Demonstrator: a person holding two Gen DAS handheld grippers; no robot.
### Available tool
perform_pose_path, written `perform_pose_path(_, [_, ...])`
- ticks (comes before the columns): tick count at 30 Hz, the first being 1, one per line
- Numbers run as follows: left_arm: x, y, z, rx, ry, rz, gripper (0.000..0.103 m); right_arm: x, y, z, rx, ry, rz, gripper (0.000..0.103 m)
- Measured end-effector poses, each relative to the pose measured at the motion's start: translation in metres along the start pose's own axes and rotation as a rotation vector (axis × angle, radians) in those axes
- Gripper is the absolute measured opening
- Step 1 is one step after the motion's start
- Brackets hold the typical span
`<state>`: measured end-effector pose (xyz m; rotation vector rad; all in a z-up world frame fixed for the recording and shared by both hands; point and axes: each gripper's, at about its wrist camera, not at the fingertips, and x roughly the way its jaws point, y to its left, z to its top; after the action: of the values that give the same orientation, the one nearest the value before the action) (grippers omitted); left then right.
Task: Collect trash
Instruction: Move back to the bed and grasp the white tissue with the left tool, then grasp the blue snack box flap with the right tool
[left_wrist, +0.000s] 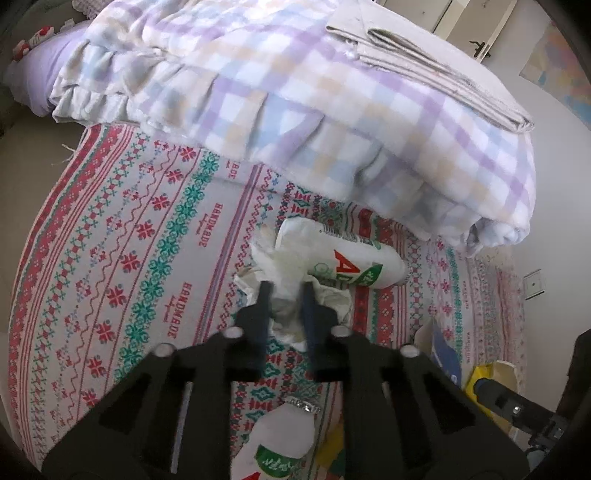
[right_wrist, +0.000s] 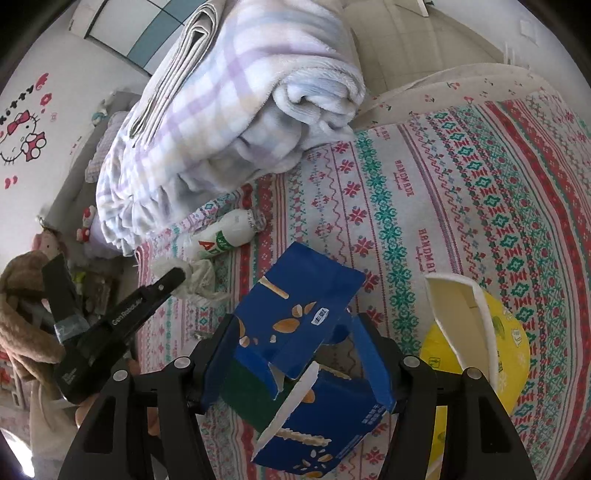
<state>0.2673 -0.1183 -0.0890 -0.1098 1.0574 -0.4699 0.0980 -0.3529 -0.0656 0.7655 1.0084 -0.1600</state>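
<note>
Left wrist view: my left gripper (left_wrist: 284, 286) is pinched on the crumpled tissue (left_wrist: 284, 266), frame centre, touching the white bottle (left_wrist: 354, 258). Thin wad could tear or slip out on lifting. Right wrist view: my right gripper (right_wrist: 295, 369) clamps the torn blue box (right_wrist: 295, 332), lower centre; loose flaps may sag and slide free.

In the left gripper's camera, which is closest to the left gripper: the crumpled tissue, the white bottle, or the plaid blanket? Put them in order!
From the left gripper:
1. Crumpled tissue, right between its fingers.
2. White bottle, lying just beyond the tissue, a bit to the right.
3. Plaid blanket, bundled farther back on the bed.
</note>
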Motion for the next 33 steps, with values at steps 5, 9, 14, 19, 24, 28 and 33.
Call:
perform_pose_path(5, [-0.021,0.002,0.002,-0.017,-0.034,-0.044,0.012,0.0,0.0,0.002,-0.014,-0.006,0.0,0.065])
perform_pose_path(9, [-0.044,0.004,0.003,-0.028,-0.051,-0.07,0.012,0.005,-0.003,0.003,-0.005,0.002,0.01,0.065])
perform_pose_path(14, [-0.071,0.014,-0.002,-0.062,-0.052,-0.108,0.012,0.016,-0.007,0.004,0.011,0.025,0.027,0.064])
perform_pose_path(19, [-0.09,0.028,-0.008,-0.094,-0.056,-0.129,0.012,0.025,-0.008,0.001,0.027,0.044,0.028,0.054])
perform_pose_path(24, [-0.102,0.034,-0.015,-0.095,-0.054,-0.136,0.012,0.029,-0.006,-0.002,0.026,0.048,0.022,0.044])
perform_pose_path(28, [-0.11,0.041,-0.017,-0.112,-0.056,-0.154,0.012,0.031,-0.014,-0.001,0.082,0.044,0.028,0.045])
perform_pose_path(33, [-0.109,0.048,-0.017,-0.124,-0.046,-0.153,0.012,0.038,-0.018,0.001,0.103,0.053,0.087,0.045])
